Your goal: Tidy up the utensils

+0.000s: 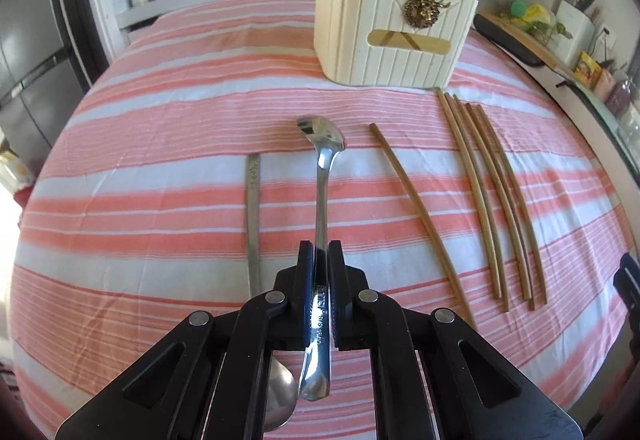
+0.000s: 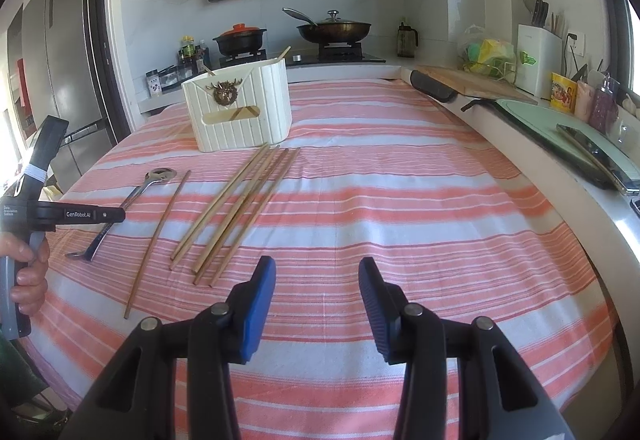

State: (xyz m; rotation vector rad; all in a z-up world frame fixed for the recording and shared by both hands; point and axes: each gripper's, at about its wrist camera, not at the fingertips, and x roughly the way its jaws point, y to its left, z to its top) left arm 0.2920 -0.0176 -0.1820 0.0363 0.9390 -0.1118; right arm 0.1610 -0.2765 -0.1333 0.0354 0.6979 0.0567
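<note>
My left gripper [image 1: 321,252] is shut on the handle of a steel spoon [image 1: 322,176]; its bowl points toward the cream utensil holder [image 1: 388,40]. A second steel spoon [image 1: 253,216] lies on the striped cloth just left of it. One wooden chopstick [image 1: 420,216] lies alone to the right, and several more chopsticks [image 1: 492,196] lie in a bundle further right. My right gripper [image 2: 317,280] is open and empty above the cloth, right of the chopsticks [image 2: 240,208]. The holder [image 2: 238,110] has chopsticks standing in it. The held spoon [image 2: 138,196] shows at the left.
The striped cloth [image 2: 400,200] covers the table. A stove with a black pot [image 2: 240,38] and a wok [image 2: 334,28] stands behind. A cutting board [image 2: 472,82], a knife block [image 2: 538,58] and jars line the right counter. A fridge [image 2: 60,80] stands at the left.
</note>
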